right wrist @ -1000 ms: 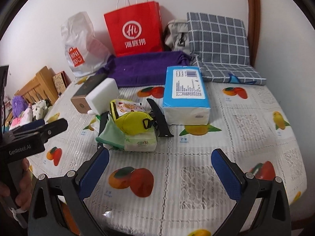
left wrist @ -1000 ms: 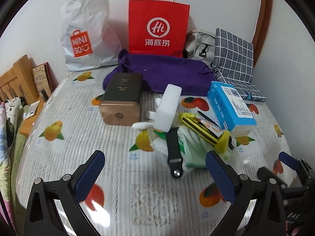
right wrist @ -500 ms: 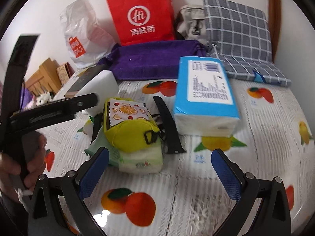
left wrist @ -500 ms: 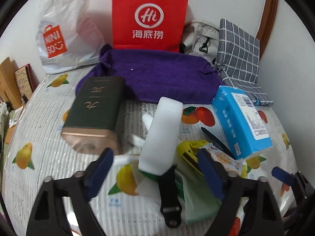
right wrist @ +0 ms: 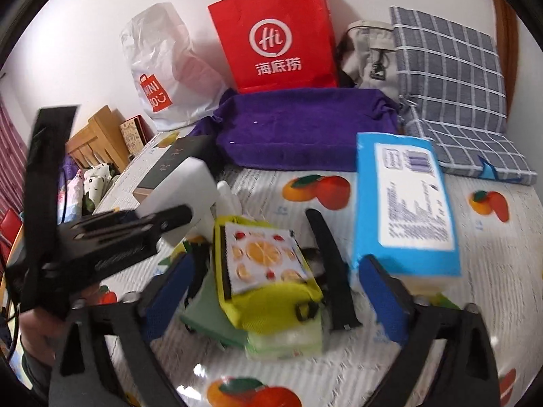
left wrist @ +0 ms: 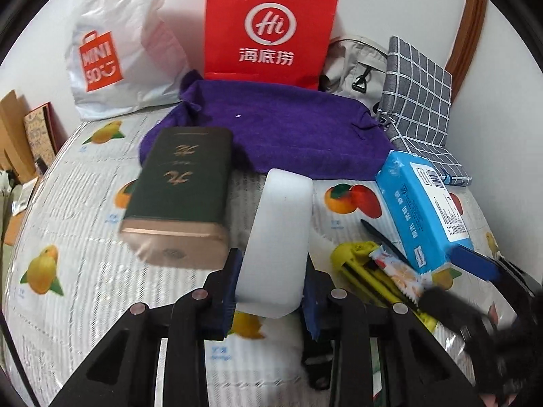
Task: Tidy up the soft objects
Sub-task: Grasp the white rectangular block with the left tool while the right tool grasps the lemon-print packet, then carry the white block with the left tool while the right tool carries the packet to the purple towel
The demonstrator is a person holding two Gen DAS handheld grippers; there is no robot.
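Left wrist view. The left gripper [left wrist: 269, 291] has its jaws closing, one blue pad on either flank of the near end of a white foam block [left wrist: 280, 237]; the pads appear to touch the block's sides. The block lies on a bed with a fruit-print cover [left wrist: 85, 237], just right of a dark green tin with a gold base [left wrist: 180, 196]. To the right lie a yellow pouch [left wrist: 359, 257] and a blue tissue pack [left wrist: 424, 210]; a black strap [left wrist: 381, 237] shows between them. Behind is a folded purple towel [left wrist: 292, 135], then, against the wall, a white Miniso bag [left wrist: 115, 54], a red paper bag [left wrist: 268, 30], a grey backpack [left wrist: 356, 64] and a checked cushion [left wrist: 417, 91]. One blue pad of the right gripper [left wrist: 475, 264] enters at the right edge.

Right wrist view. The right gripper [right wrist: 276, 291] has its jaws spread wide and closing — the yellow pouch [right wrist: 268, 278] lies between them, with no pad pressing on it. The pouch rests on a green packet [right wrist: 281, 339] and a green cloth [right wrist: 210, 318]. The black strap [right wrist: 331, 264] lies just right of the pouch, and the blue tissue pack [right wrist: 404, 203] beyond it. At left, the left gripper's black frame [right wrist: 112, 240] reaches to the white foam block [right wrist: 183, 190] — a hand [right wrist: 40, 329] shows below it.
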